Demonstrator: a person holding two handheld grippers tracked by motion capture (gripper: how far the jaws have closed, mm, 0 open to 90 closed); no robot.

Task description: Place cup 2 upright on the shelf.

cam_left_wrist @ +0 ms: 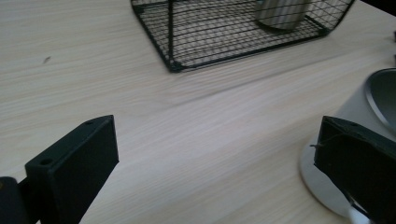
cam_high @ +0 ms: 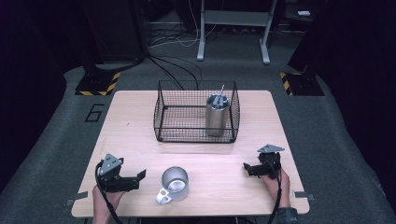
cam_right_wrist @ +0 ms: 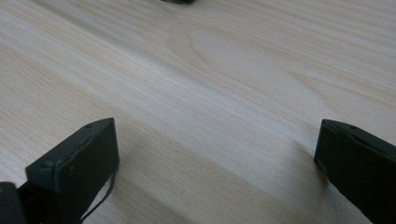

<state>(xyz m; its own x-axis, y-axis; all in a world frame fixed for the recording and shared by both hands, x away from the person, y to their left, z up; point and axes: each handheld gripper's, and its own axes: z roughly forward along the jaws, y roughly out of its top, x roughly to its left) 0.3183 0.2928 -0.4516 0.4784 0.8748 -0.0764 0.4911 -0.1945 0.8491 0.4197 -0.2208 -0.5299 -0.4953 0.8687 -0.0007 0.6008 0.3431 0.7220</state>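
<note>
A steel mug (cam_high: pixel 175 184) with a handle stands upright near the table's front edge, in the middle. My left gripper (cam_high: pixel 139 180) rests just left of it, open and pointing at it. In the left gripper view the mug (cam_left_wrist: pixel 369 107) sits behind the right jaw, and only bare wood lies inside the left gripper (cam_left_wrist: pixel 217 149). My right gripper (cam_high: pixel 247 170) lies open at the front right, facing left, apart from the mug. Bare table shows between the jaws of the right gripper (cam_right_wrist: pixel 217 149). A steel tumbler (cam_high: pixel 217 115) with a straw stands in a black wire basket (cam_high: pixel 161 114).
The wire basket (cam_left_wrist: pixel 170 35) takes up the table's back middle, with the tumbler (cam_left_wrist: pixel 280 11) in its right half. The wooden table (cam_high: pixel 130 126) is bare on both sides of the basket. Cables, stand legs and striped floor pads lie beyond the table.
</note>
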